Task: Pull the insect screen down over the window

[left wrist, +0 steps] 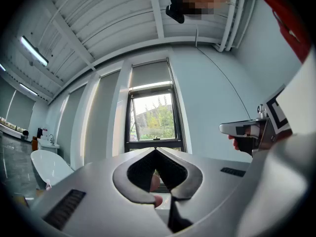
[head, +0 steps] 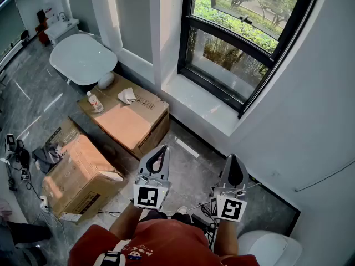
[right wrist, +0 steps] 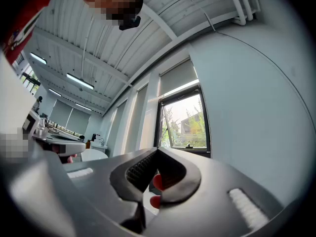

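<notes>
Two closed grippers (head: 162,149) (head: 233,158), one window (head: 238,43)

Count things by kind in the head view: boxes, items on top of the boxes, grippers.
Brown cardboard boxes: 2
Clear plastic bottle: 1
Crumpled white cloth: 1
Grey two-jaw grippers: 2
Total: 6

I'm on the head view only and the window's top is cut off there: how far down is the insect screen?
Observer: The left gripper view shows the insect screen covering just the top of the window; the glass below is uncovered.
Operator: Is the left gripper holding anything?
Observer: No, its view shows it shut on nothing.
Operator: And the right?
Observer: The right gripper is shut and empty too, aimed at the window.
</notes>
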A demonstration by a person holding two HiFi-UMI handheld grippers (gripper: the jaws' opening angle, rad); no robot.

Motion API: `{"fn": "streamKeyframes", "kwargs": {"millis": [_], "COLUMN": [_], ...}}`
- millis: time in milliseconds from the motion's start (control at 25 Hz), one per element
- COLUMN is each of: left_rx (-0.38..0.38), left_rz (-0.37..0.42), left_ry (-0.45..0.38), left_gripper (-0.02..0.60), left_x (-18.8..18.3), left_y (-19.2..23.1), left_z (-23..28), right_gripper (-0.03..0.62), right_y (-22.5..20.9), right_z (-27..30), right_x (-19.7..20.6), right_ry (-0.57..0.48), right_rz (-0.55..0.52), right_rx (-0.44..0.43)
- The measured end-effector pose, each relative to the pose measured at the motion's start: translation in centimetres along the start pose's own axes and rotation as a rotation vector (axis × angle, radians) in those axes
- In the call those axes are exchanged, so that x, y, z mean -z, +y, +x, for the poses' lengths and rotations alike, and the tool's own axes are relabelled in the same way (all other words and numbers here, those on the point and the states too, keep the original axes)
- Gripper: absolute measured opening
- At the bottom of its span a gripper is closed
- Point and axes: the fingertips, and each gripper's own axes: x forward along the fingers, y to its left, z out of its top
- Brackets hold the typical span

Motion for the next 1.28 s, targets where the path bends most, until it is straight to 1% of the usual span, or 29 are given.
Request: {"fn": "streamKeyframes", "kwargs": {"millis": [160, 280, 400, 520, 640, 840, 1040, 1200, 1280], "left_rx": [0.002, -0.007, -0.008, -0.026, -0.041, -0.053, -0.07, -0.072, -0.065], "left_rz": [-0.027, -0.018, -0.013, -0.007, -0.012, 0.014, 0.023, 0.017, 0.018], "left_ry": [-0.017, -0.054, -0.034, -0.069, -0.044, -0.036, -0.023, -0.02, -0.038], "left_gripper": [0.005, 0.005, 0.005, 0.005, 0.005, 0.005, 0.005, 0.005, 0.005], "left_x": [-0.6, -0.9, -1.2, -1.8, -1.8, -1.7, -1.5, -1.3, -1.2], "left_y": [-1.5, -2.2, -3.3, -4.2, -5.5, -7.1, -7.1, -7.0, -6.8], "left_z": [0.2, 0.7, 0.8, 1.0, 1.1, 0.8, 0.6, 1.1, 1.5], "right_gripper": [0.009, 0.009, 0.011, 0.009, 0.009, 0.009, 0.009, 0.011, 0.009], "right_y": [-1.3, -2.0, -2.9, -3.7, -4.6, -6.4, -6.4, -6.3, -6.2], "right_z": [-0.7, -0.7, -1.1, -1.4, -1.8, -2.5, -2.9, -2.3, -1.9], "right_x": [0.0, -0.1, -0.3, -0.5, -0.4, 0.6, 1.2, 1.5, 1.7], "right_ry": [-0.001, -0.013, -0.027, -0.04, -0.051, -0.057, -0.065, -0.062, -0.059], "right_rz": [0.015, 0.014, 0.017, 0.032, 0.026, 0.064, 0.094, 0.086, 0.078], "right_rx": [0.001, -0.011, -0.01, -0.029, -0.048, -0.037, -0.066, -0.068, -0.07]}}
